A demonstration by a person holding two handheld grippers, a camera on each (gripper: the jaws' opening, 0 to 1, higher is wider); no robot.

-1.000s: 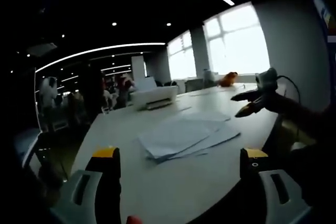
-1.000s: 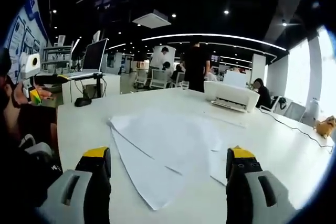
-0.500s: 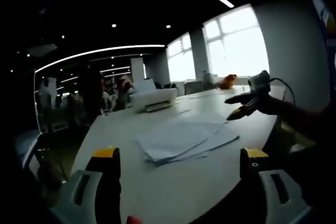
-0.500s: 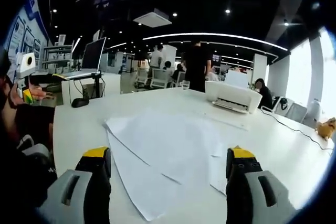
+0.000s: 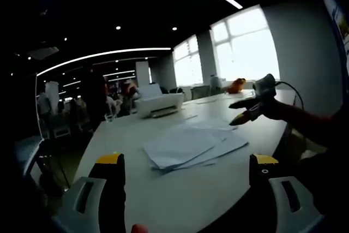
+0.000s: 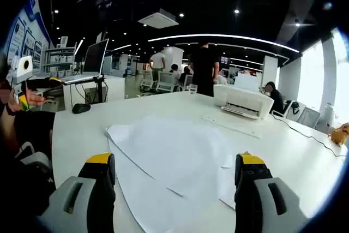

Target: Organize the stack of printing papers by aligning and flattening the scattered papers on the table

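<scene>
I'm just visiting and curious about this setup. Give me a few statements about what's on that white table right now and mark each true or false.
1. The papers lie fanned out, edges not lined up. True.
2. The right gripper is clamped on a sheet. False: its jaws stand apart, holding nothing.
3. A white printer sits on the table beyond the papers. True.
4. The left gripper presses down on the papers. False: it is open, short of them.
5. The papers are crumpled into balls. False: they lie as flat sheets.

Papers near edge hidden behind right gripper fingers, distant people too small to tell
</scene>
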